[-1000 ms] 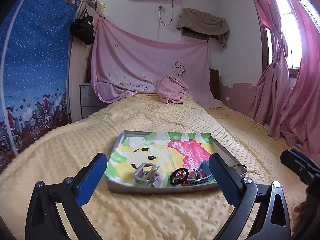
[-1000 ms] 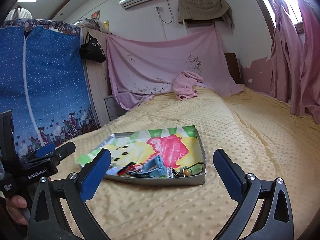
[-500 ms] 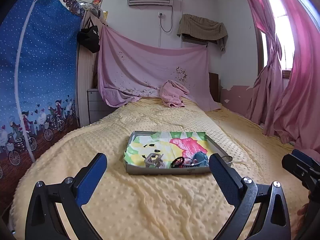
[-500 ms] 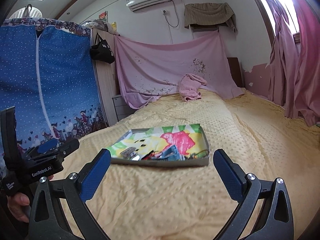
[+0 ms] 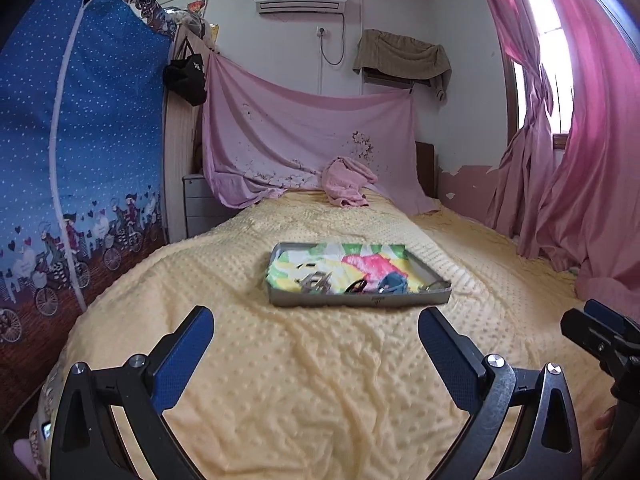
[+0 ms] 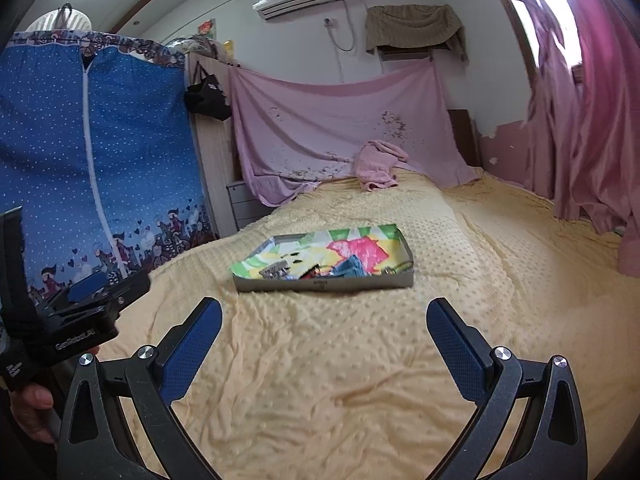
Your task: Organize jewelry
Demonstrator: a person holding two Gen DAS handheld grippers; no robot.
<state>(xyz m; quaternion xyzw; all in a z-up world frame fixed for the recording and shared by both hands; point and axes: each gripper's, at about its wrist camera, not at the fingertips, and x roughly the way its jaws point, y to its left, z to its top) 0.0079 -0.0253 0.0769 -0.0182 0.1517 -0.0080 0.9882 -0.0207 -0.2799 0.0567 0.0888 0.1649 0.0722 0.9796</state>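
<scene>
A shallow grey tray [image 5: 358, 300] [image 6: 324, 285] lined with a bright cartoon cloth lies in the middle of the yellow bed. Jewelry pieces crowd its near edge: a silver clip [image 5: 316, 281] [image 6: 275, 270], dark rings [image 5: 356, 286], a blue piece [image 5: 394, 282] [image 6: 352, 268]. My left gripper [image 5: 314, 338] hovers open well short of the tray, nothing between its blue pads. My right gripper [image 6: 324, 330] is likewise open and empty, back from the tray. Each gripper shows at the edge of the other's view.
The yellow dotted blanket [image 5: 320, 380] covers the bed. A pink sheet [image 5: 308, 140] hangs at the head with a pink towel [image 5: 346, 186] below. A blue fabric wardrobe [image 5: 72, 140] stands left, pink curtains [image 5: 580, 160] right. A hand [image 6: 30, 412] holds the left gripper's handle.
Both grippers have pulled back from the tray, which now looks smaller and farther away. The jaws stay open and empty throughout.
</scene>
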